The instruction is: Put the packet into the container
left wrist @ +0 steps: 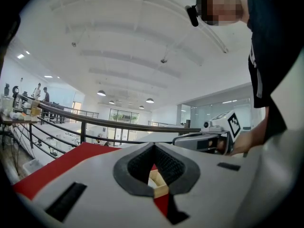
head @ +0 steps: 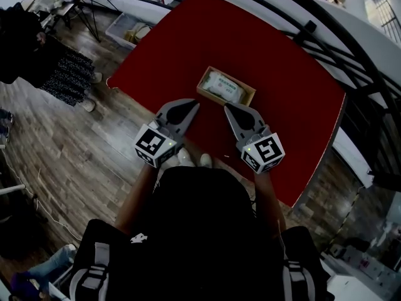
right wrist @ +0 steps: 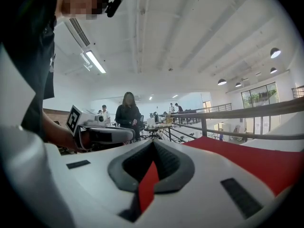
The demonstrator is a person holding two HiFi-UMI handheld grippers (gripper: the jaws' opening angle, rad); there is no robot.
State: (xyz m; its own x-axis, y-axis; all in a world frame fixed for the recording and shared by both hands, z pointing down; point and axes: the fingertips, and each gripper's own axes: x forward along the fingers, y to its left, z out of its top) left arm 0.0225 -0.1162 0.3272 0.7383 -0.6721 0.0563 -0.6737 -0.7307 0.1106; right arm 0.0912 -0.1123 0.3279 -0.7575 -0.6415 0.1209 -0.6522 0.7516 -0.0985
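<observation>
**Packet lies in box, both grippers closed**

A dark red rectangular tabletop [head: 276, 61] fills the head view. It stands on grey-brown wooden plank flooring [head: 69, 149] beside a black metal railing [head: 326, 36]. A person in a black top [head: 194, 212] stands at the table's near edge. The person holds the grey left gripper [head: 193, 104] and the grey right gripper [head: 228, 107] side by side above the red surface. Both are near a small light-wood rectangular container [head: 219, 99] but do not touch it. Each gripper's jaws are pressed together at the tips, pinching nothing. The white and pale-green soft packet [head: 222, 85] lies flat inside the container, apart from both grippers.
</observation>
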